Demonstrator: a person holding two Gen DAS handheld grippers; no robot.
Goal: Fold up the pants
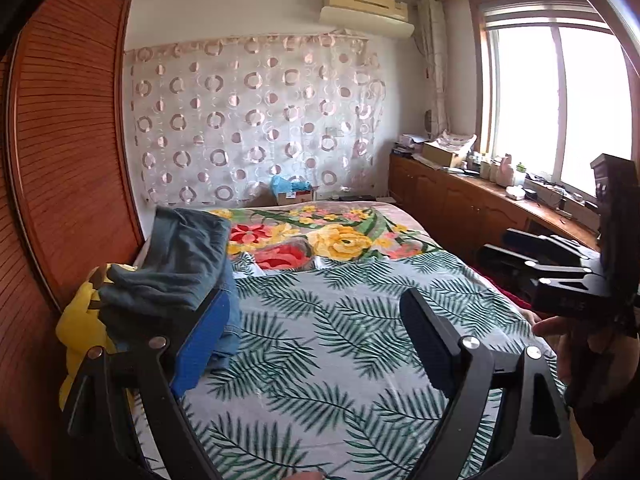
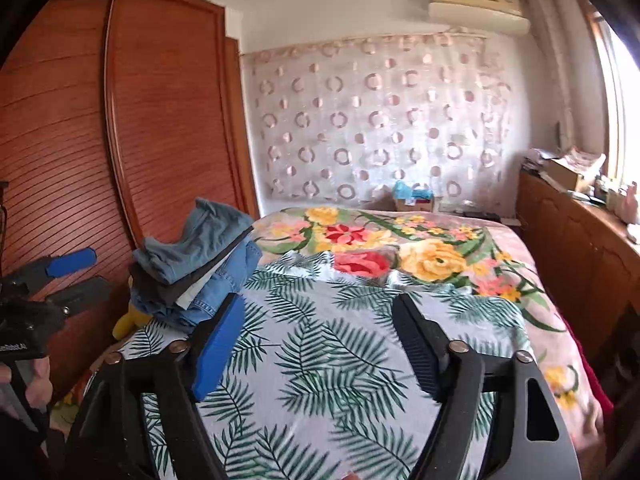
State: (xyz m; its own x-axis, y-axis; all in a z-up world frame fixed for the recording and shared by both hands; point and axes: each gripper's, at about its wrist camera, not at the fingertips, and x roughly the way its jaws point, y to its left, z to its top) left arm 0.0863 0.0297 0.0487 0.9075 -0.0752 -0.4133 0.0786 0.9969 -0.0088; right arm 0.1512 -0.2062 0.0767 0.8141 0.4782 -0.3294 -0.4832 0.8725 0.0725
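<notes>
A stack of folded pants (image 1: pixel 176 264) lies at the bed's left edge, grey-teal pants on top and blue denim below; it also shows in the right wrist view (image 2: pixel 196 264). My left gripper (image 1: pixel 316 312) is open and empty above the leaf-print sheet (image 1: pixel 320 340), its blue pad just right of the stack. My right gripper (image 2: pixel 320 320) is open and empty over the same sheet (image 2: pixel 320 360). Each gripper shows in the other's view: the right gripper (image 1: pixel 516 252) at the right edge, the left gripper (image 2: pixel 84 276) at the left edge, both with jaws apart.
A yellow plush toy (image 1: pixel 80 332) sits under the stack by the wooden wardrobe (image 1: pixel 68 140). A floral blanket (image 1: pixel 340 236) covers the far half of the bed. A cluttered wooden cabinet (image 1: pixel 472 200) runs under the window at right. A box (image 1: pixel 294 194) stands beyond the bed.
</notes>
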